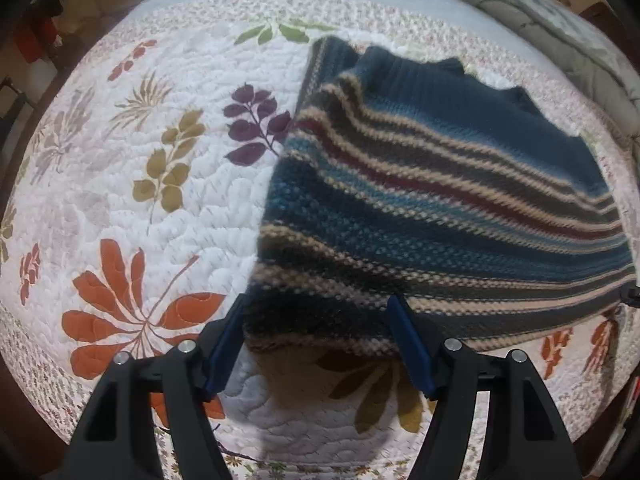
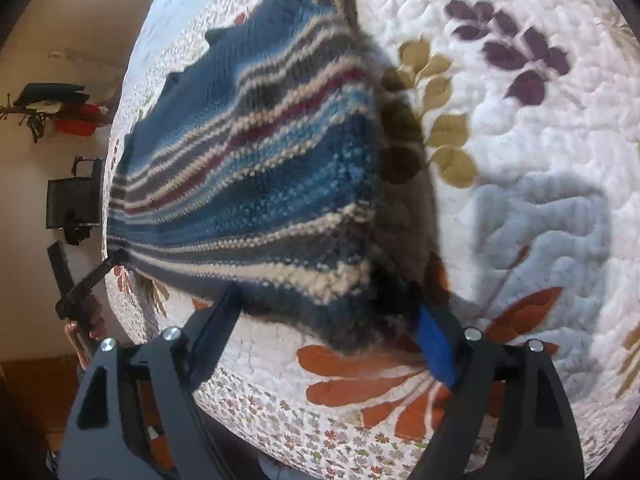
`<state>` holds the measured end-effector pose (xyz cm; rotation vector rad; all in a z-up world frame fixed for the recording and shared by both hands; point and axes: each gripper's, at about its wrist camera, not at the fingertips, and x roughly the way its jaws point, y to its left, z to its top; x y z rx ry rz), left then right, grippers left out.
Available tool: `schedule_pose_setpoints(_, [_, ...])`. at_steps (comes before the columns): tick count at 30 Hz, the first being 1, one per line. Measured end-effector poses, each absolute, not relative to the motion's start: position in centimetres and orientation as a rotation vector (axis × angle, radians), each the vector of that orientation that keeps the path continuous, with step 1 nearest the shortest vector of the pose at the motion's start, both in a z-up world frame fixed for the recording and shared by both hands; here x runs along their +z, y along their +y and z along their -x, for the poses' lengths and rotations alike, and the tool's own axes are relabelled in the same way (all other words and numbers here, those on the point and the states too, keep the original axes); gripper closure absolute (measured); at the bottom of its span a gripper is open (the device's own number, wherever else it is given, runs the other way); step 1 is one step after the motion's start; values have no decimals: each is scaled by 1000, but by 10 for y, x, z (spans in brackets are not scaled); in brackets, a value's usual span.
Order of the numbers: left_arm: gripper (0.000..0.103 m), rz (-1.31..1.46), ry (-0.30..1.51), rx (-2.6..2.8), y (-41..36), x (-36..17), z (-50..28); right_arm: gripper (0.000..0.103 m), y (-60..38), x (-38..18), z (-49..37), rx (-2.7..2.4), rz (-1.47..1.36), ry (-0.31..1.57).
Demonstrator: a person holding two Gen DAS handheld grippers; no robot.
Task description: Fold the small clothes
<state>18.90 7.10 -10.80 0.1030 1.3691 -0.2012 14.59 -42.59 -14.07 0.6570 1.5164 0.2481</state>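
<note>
A small knitted striped sweater (image 1: 420, 184), blue with tan, grey and maroon stripes, lies on a floral quilt (image 1: 160, 200). Its near hem edge is lifted off the quilt and casts a shadow. My left gripper (image 1: 320, 336) has its blue-padded jaws wide apart around one hem corner, the fabric between them. My right gripper (image 2: 332, 320) also has its jaws wide apart around the other hem corner of the sweater (image 2: 260, 168). The left gripper also shows in the right wrist view (image 2: 106, 264) at the sweater's far hem corner. Whether either grips the fabric is unclear.
The white quilt (image 2: 520, 200) has orange, purple and olive leaf prints and covers a bed. A grey folded duvet (image 1: 540, 20) lies at the far right of the bed. Beyond the bed edge hang dark items on a wall (image 2: 60, 112).
</note>
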Motion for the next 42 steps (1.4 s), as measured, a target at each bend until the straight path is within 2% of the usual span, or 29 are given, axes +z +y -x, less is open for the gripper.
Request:
schedule_pose_setpoints(3, [29,-143,1389,-175,65,-122,-192,25,-416,-148,-150,234,-623,1526])
schedule_pose_setpoints(5, [29,-134,1393,-168,64,-125,-192,37,-411,-147,-152,218,-585,1518])
schedule_pose_setpoints(7, [29,-110,1397,-176,65,-124,-192,65,-406,-142,-151,244,-561,1508])
schedule_pose_setpoints(8, [29,-94,1399,-178,65,-124,-191,70,-404,-142,-150,259,-562,1508])
schedule_pose_setpoints(9, [38,-84,1402,-178,65,-123,-191,74,-402,-140,-149,271,-560,1506])
schedule_pose_setpoints(10, [54,-80,1404,-180,64,-122,-190,77,-399,-136,-149,271,-538,1493])
schedule_pose_setpoints(11, [74,-66,1411,-190,62,-120,-189,79,-400,-133,-146,267,-522,1483])
schedule_pose_setpoints(13, [75,-34,1426,-179,61,-119,-188,81,-397,-126,-144,262,-495,1462])
schedule_pose_setpoints(20, [81,-40,1400,-168,55,-107,-171,85,-417,-98,-123,251,-512,1410])
schedule_pose_setpoints(33, [80,-27,1458,-319,40,-100,-92,84,-440,-101,-66,135,-467,1537])
schedule_pose_setpoints(36, [78,-69,1456,-307,40,-106,-94,79,-433,-113,-66,148,-444,1551])
schedule_pose_setpoints(38, [70,-82,1461,-278,36,-108,-100,67,-429,-118,-73,130,-399,1553])
schedule_pose_setpoints(42, [56,-168,1388,-190,22,-90,-103,59,-424,-105,-79,110,-328,1520])
